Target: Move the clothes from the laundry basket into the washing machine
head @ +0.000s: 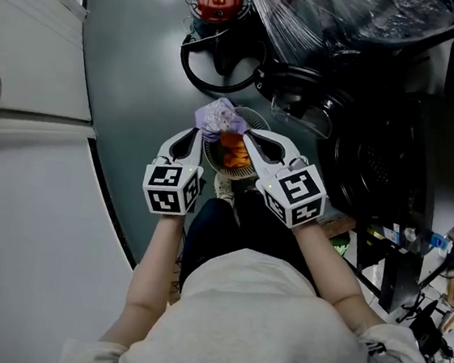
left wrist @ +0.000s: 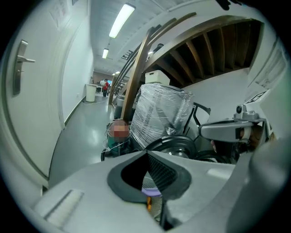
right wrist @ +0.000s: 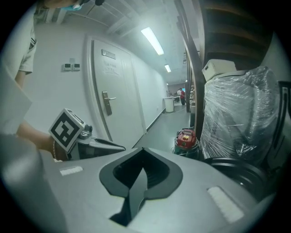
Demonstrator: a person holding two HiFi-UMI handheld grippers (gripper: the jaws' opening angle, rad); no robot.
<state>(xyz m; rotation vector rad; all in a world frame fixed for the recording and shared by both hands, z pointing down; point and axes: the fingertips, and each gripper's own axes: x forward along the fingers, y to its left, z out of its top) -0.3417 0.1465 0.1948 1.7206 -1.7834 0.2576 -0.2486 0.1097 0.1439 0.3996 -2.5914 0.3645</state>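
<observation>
My left gripper point(head: 193, 136) and right gripper point(head: 253, 139), both closed and empty, hover over the laundry basket point(head: 254, 121); clothes point(head: 220, 120) not yet in the washing machine point(head: 376, 161).

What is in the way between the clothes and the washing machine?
Nothing that I can see. The laundry basket with the clothes is between the left gripper and the right gripper, and the washing machine's round opening is right next to it.

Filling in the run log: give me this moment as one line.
left gripper: shut | right gripper: shut | both: either side of laundry basket | inside: purple cloth, orange cloth
</observation>
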